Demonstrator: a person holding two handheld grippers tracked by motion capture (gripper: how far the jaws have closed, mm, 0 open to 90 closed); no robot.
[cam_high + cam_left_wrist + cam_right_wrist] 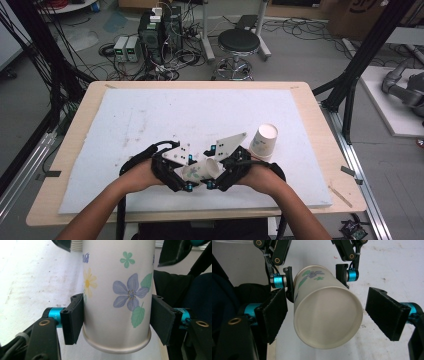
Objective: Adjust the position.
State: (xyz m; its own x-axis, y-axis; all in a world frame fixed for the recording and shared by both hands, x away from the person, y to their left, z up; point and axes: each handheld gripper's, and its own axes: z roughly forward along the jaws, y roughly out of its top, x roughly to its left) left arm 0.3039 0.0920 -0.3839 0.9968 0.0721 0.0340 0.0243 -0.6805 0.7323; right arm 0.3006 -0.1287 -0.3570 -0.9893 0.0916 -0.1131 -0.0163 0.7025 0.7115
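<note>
White foam sheet covers wooden table.

Lighting even and diffuse, overhead. High view: soft overall, low resolution; white mat on the counter bright, not blown out; only faint shadows under the hands. Left gripper view: flowered cup sharp, upper-left mat washed out by glare, far background blurred. Right gripper view: cup base dim and slightly soft; near fingers dark, little detail; mild edge distortion.
</note>
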